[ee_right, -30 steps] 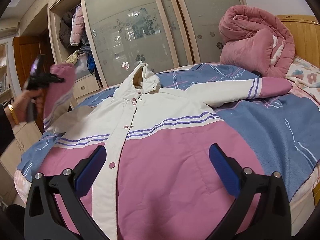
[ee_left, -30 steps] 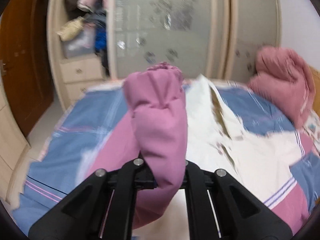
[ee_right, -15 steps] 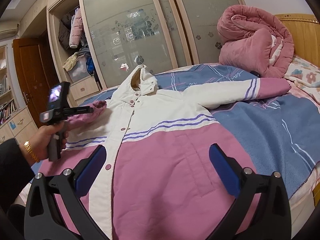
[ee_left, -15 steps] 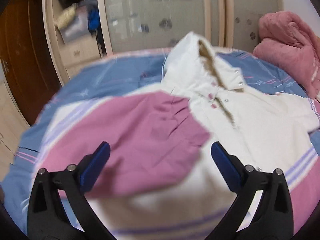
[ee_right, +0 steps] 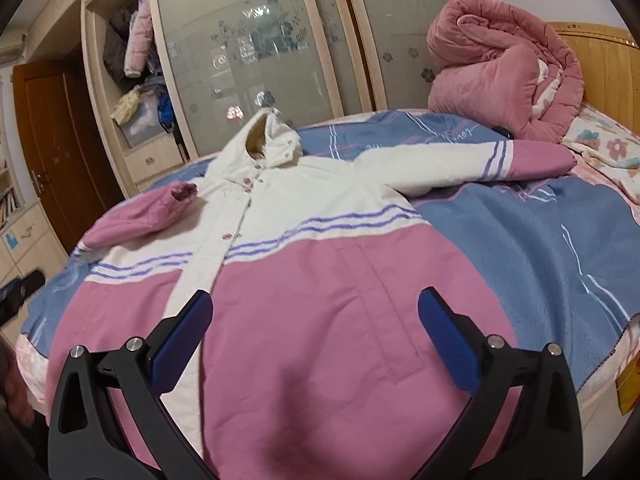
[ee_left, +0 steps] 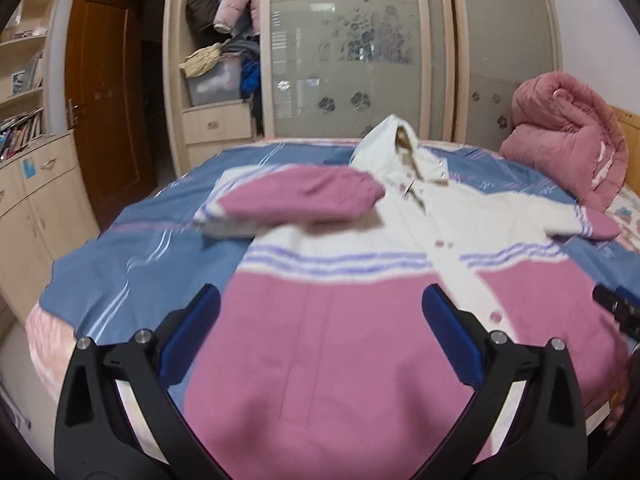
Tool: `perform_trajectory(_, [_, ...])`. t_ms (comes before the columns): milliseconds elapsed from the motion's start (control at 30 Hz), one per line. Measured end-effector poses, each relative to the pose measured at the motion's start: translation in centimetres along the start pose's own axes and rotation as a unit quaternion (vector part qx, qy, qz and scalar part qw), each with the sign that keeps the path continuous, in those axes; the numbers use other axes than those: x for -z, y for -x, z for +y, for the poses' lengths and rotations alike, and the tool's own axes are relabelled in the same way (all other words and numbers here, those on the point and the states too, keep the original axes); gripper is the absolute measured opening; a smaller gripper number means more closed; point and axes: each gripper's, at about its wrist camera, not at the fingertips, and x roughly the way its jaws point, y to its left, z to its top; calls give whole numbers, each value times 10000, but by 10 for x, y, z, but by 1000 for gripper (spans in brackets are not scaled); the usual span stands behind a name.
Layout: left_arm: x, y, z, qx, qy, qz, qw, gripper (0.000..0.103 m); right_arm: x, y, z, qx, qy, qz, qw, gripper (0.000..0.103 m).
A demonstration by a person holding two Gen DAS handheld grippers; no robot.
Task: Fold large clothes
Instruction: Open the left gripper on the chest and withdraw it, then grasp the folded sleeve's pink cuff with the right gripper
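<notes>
A large pink and white jacket (ee_left: 320,340) with purple stripes lies front up on the bed; it also shows in the right wrist view (ee_right: 312,280). Its left sleeve (ee_left: 304,200) is folded inward across the chest, cuff near the collar (ee_right: 182,194). Its right sleeve (ee_right: 480,164) lies stretched out to the right. My left gripper (ee_left: 320,332) is open and empty above the pink hem. My right gripper (ee_right: 314,332) is open and empty above the pink lower front.
The bed has a blue striped blanket (ee_right: 540,232). A rolled pink quilt (ee_right: 504,68) sits at the back right by the wooden headboard (ee_right: 600,64). A wardrobe with glass doors (ee_left: 360,52) stands behind. A brown door (ee_left: 104,100) and cabinets (ee_left: 36,208) are at left.
My left gripper let go of the pink sleeve, which now lies folded across the jacket's chest, and pulled back toward the hem. The right gripper stayed open and barely moved.
</notes>
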Motion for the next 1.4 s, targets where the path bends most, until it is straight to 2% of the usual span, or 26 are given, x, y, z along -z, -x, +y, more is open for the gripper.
perform_trajectory(100, [7, -5, -9, -6, -166, 314, 9994, 101, 5, -8, 6, 120, 107, 123, 9998, 102])
perform_trajectory(267, [14, -7, -16, 161, -359, 268, 9989, 101, 10, -11, 12, 251, 196, 109, 9994, 102])
perform_trajectory(600, [10, -16, -7, 48, -176, 162, 9997, 101, 12, -15, 25, 320, 460, 8, 9984, 102])
perform_trajectory(767, [7, -15, -6, 143, -64, 102, 9998, 101, -9, -12, 31, -44, 365, 142, 9992, 102])
perform_trajectory(833, [5, -15, -5, 166, -23, 113, 9998, 101, -30, -15, 39, -457, 283, 349, 9979, 102])
perform_trajectory(933, [2, -16, -3, 176, 42, 90, 9998, 101, -71, -38, 64, -1358, 82, 960, 9860, 102])
perform_trajectory(1033, [0, -18, -1, 137, 81, 60, 9999, 101, -108, -79, 92, -2161, -104, 1666, 9620, 102])
perform_trajectory(1100, [-1, -17, 0, 111, 105, 20, 9999, 101, -130, -115, 113, -2492, -143, 2024, 9470, 102])
perform_trajectory(1133, [-2, -16, -1, 107, 99, -31, 9999, 101, -136, -129, 120, -2614, -209, 2192, 9398, 98])
perform_trajectory(1167, [-2, -14, -1, 139, 77, -69, 9998, 101, -142, -147, 128, -2696, -317, 2390, 9323, 86])
perform_trajectory(1233, [-3, -13, -2, 204, 49, -111, 9997, 101, -151, -188, 146, -2775, -508, 2789, 9179, 79])
perform_trajectory(1400, [-5, -19, -1, 209, 25, -129, 9997, 101, -159, -253, 175, -2718, -597, 3198, 9057, 67])
